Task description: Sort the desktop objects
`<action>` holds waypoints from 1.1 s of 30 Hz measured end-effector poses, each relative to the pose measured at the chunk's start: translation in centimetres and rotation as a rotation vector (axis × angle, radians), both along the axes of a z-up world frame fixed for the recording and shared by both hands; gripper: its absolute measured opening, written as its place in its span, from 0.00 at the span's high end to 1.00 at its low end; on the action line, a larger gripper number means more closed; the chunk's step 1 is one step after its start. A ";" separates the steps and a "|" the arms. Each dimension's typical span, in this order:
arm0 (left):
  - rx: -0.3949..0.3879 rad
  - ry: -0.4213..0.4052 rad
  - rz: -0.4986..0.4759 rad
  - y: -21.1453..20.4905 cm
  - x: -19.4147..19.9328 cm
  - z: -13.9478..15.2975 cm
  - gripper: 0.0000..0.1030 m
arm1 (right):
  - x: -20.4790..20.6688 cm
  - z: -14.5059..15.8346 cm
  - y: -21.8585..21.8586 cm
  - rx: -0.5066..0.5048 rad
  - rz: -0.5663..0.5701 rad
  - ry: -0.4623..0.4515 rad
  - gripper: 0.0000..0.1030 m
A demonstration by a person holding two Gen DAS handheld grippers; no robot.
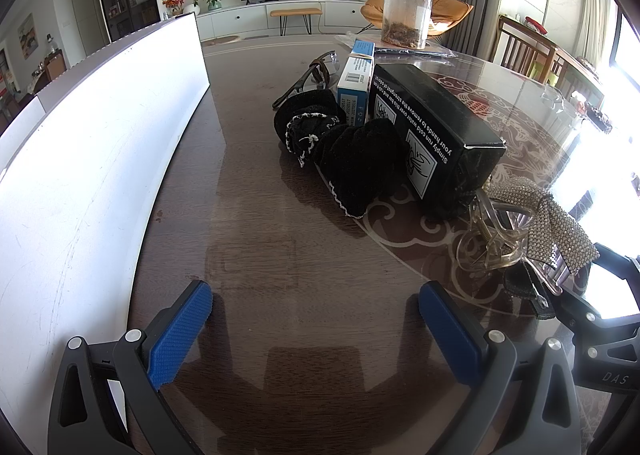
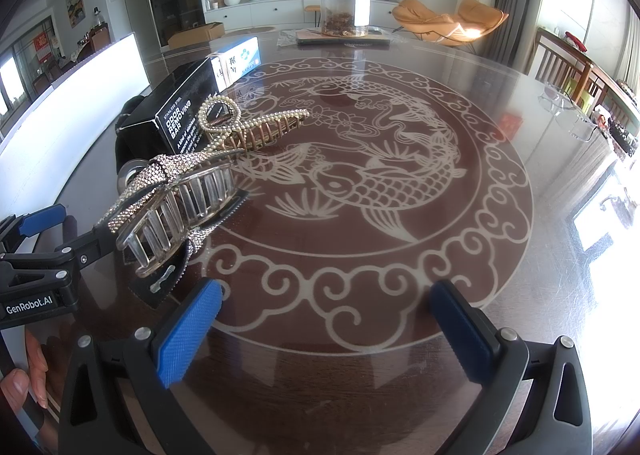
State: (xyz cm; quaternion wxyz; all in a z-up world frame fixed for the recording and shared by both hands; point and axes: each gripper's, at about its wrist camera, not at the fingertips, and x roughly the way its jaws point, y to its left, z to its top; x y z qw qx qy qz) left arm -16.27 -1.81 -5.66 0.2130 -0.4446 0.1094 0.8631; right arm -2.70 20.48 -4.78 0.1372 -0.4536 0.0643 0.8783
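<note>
My left gripper (image 1: 316, 319) is open and empty, low over the dark table. Ahead of it lie a black frilly scrunchie (image 1: 340, 151), a black box (image 1: 432, 135), a blue and white box (image 1: 354, 81) and glasses (image 1: 316, 73). A clear hair claw with a rhinestone bow (image 1: 524, 227) lies to the right. My right gripper (image 2: 326, 319) is open and empty above the fish pattern. To its left are the rhinestone claw (image 2: 176, 207), a pearl hair claw (image 2: 248, 127), the black box (image 2: 180, 111) and the blue and white box (image 2: 238, 59).
A long white panel (image 1: 88, 159) runs along the table's left side. A clear jar (image 2: 345, 5) stands on a flat pad at the far edge. The glass-topped round table (image 2: 520, 135) carries a koi design. Chairs stand on the right.
</note>
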 end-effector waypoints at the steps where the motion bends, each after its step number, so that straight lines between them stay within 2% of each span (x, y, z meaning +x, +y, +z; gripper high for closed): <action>1: 0.000 0.000 0.000 0.0 0.0 0.0 0.00 | 0.0 0.0 0.0 0.000 0.000 0.000 0.00; 16: -0.002 -0.004 0.000 0.0 -0.1 0.0 0.00 | 0.0 0.0 0.0 0.000 0.000 0.000 0.00; 20: -0.032 -0.070 -0.006 -0.1 -0.3 0.3 0.00 | 0.0 0.0 0.0 0.000 0.000 0.000 0.00; 21: -0.027 -0.085 0.046 -0.5 -0.6 0.5 0.00 | 0.0 0.0 0.0 0.000 0.000 0.000 0.00; 22: 0.021 -0.088 0.089 -1.2 -1.0 1.1 0.00 | 0.0 0.0 0.0 0.000 0.000 0.000 0.00; 24: 0.186 -0.093 0.102 -2.3 -1.6 2.6 0.00 | 0.0 0.0 0.0 0.000 0.000 0.000 0.00; 25: 0.221 -0.082 0.108 -2.3 -2.0 3.3 0.00 | 0.0 0.0 0.0 0.000 0.000 0.000 0.00; 29: 0.161 -0.025 0.159 0.0 -4.8 4.5 0.00 | 0.0 0.0 0.0 0.000 0.000 0.000 0.00; 33: 0.130 -0.118 0.229 1.8 -9.2 2.2 0.00 | 0.0 0.0 0.1 0.000 0.000 0.000 0.00</action>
